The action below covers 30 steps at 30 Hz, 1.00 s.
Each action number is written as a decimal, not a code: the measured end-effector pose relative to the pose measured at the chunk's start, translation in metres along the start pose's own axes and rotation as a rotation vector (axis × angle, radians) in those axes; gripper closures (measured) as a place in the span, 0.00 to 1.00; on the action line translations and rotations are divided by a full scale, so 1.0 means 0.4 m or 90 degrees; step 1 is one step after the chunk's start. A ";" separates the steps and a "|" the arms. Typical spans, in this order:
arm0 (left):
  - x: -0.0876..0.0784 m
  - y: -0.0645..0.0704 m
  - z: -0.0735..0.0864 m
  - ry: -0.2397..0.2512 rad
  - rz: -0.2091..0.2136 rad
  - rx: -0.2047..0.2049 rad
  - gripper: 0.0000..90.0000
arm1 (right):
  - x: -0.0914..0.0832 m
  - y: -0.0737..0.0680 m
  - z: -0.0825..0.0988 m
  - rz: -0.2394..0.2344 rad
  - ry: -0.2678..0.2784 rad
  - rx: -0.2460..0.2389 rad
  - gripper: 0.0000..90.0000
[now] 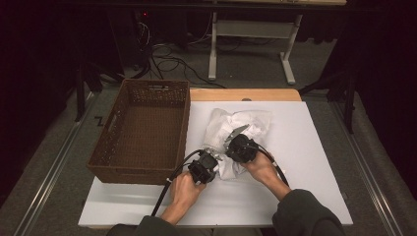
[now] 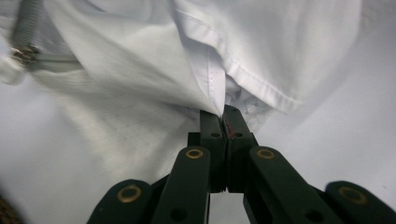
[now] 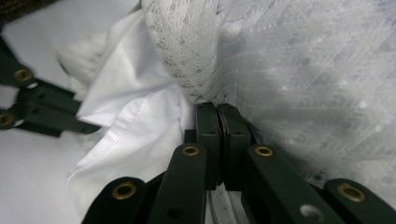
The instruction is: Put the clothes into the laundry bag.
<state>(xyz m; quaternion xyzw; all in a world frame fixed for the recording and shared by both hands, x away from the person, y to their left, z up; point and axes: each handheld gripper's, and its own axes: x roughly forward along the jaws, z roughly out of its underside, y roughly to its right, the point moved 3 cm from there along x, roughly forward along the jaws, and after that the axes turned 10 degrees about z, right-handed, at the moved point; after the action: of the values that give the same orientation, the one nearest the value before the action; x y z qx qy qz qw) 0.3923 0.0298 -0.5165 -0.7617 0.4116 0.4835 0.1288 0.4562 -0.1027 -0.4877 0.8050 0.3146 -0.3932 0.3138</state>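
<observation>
**Both grippers pinched on the white clothes, basket still empty**

Largest first — one white table (image 1: 305, 196), bearing one brown wicker basket (image 1: 140, 132) at about nine o'clock, with nothing inside it. At the table's centre lies one heap of white clothes (image 1: 236, 132): plain hemmed cloth (image 2: 261, 42) and lace fabric (image 3: 299, 60), so probably two garments, though I cannot tell for sure. Two grippers work its six o'clock edge. The left gripper (image 2: 223, 112) is clenched on a fold of the plain cloth; the right gripper (image 3: 217, 108) is clamped on the lace. Judging by this, grasping is done — lifting and moving to the basket likely remain.
</observation>
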 end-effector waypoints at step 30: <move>-0.006 -0.008 0.031 -0.013 -0.028 -0.024 0.74 | 0.008 0.047 -0.022 0.049 -0.022 0.021 1.00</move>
<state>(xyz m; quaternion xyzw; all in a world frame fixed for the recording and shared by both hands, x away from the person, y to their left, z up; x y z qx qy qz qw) 0.3865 0.0405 -0.5213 -0.7679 0.3843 0.4959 0.1294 0.4758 -0.1069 -0.4811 0.8145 0.2711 -0.4000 0.3211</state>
